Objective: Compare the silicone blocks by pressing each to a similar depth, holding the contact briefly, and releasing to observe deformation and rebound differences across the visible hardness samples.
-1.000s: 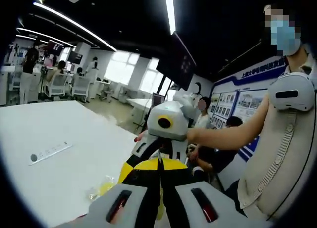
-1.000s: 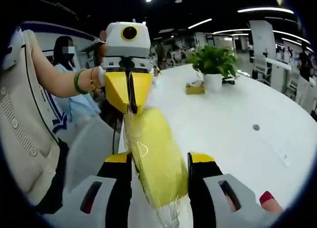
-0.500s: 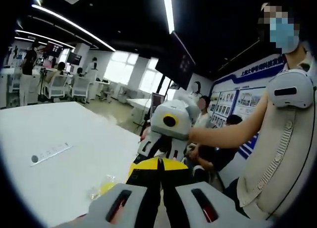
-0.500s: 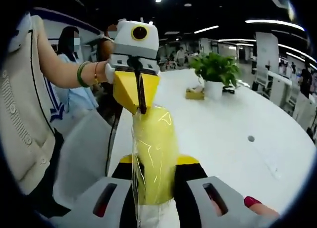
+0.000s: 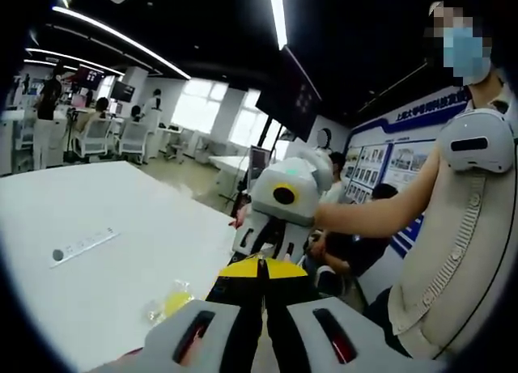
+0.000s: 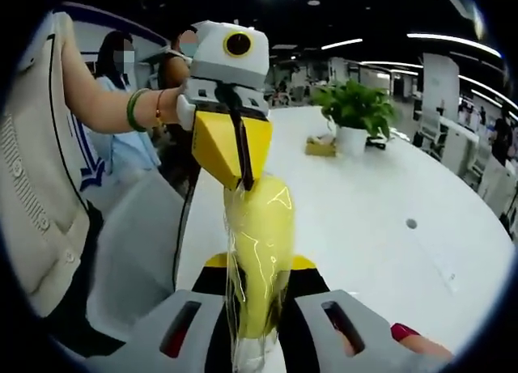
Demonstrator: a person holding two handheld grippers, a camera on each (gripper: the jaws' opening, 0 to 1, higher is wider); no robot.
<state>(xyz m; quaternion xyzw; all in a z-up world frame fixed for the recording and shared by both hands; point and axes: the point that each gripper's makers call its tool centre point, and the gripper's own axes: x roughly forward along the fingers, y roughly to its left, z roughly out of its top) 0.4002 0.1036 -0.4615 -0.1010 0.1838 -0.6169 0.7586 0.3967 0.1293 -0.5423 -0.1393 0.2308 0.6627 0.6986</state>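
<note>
A soft yellow silicone block (image 6: 261, 227) wrapped in clear film stands on end between the jaws of my right gripper (image 6: 259, 264), which is shut on it and squeezes its sides. My left gripper (image 6: 243, 179) comes in from the upper left of the right gripper view, its yellow jaws shut on the block's top end. In the left gripper view my left gripper (image 5: 261, 264) has its jaws pressed together, and the right gripper (image 5: 271, 247) faces it just beyond. Another yellow film-wrapped sample (image 5: 173, 302) lies on the white table (image 5: 105, 276).
A potted plant (image 6: 352, 106) and a small yellowish box (image 6: 321, 146) stand far back on the table (image 6: 380, 211). A flat socket strip (image 5: 81, 247) lies on the table to the left. The person holding the grippers is close by, and others sit behind.
My right gripper's jaws have closed in, and the yellow block between them now looks much narrower. The left gripper stays on the block's top and has shifted slightly.
</note>
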